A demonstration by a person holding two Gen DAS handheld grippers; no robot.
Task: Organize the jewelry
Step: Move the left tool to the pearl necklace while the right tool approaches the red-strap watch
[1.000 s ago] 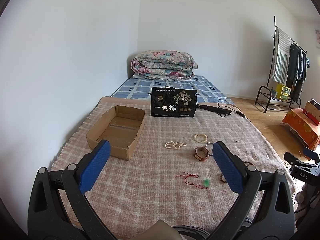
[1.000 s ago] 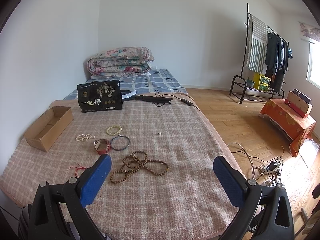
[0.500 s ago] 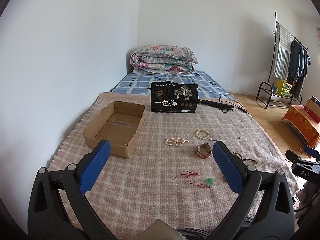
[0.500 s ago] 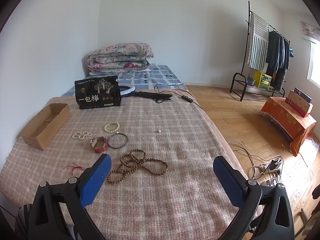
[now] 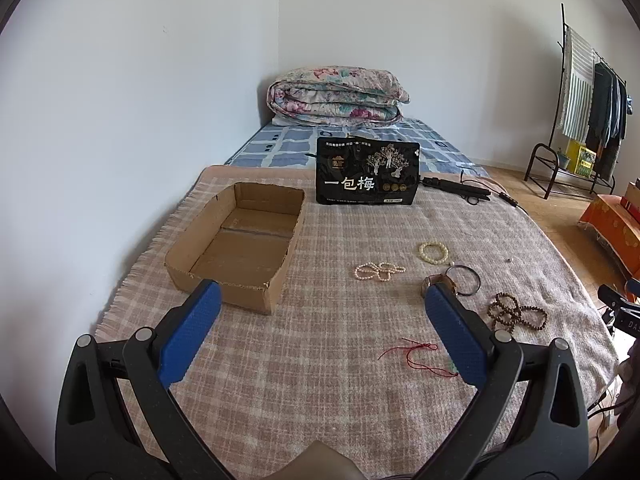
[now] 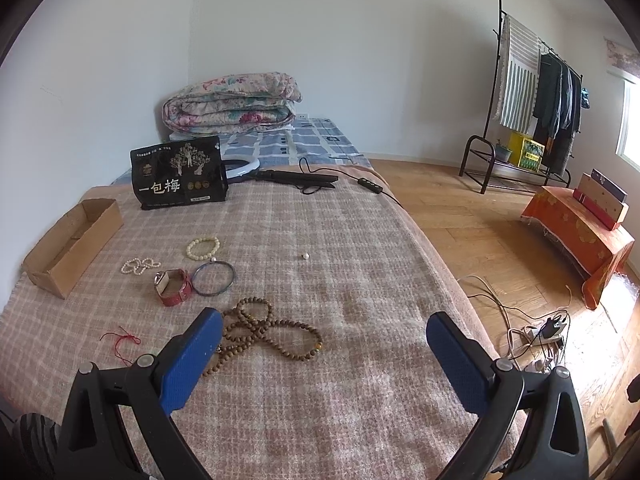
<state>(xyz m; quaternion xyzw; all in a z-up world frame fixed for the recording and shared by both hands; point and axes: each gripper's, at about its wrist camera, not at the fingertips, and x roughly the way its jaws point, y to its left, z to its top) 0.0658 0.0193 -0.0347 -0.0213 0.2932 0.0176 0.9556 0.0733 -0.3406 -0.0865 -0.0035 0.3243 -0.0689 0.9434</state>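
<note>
Nothing sorted yet: cardboard box point(image 5: 236, 248) empty, jewelry incl. wooden bead necklace point(image 6: 264, 330) left on bed; both grippers held agape, unloaded.

A blanket point(image 6: 360, 280) covers the near part of a bed point(image 5: 280, 144). A cardboard box point(image 5: 236, 248) sits on the blanket near its left edge. A snack bag point(image 5: 367, 176) stands upright at the blanket's far edge, with a folded quilt point(image 5: 336, 96) behind it at the bed's far end. In the middle lie a pearl strand point(image 5: 378, 271), a bead bracelet point(image 5: 433, 251) behind it, a watch point(image 6: 173, 286) touching a bangle point(image 6: 214, 278) on its right, and a long bead necklace point(image 6: 260, 330) nearer the front edge. A string cord point(image 5: 416, 356) lies nearest the front. A clothes rack point(image 6: 524, 92) stands on the floor to the right.
</note>
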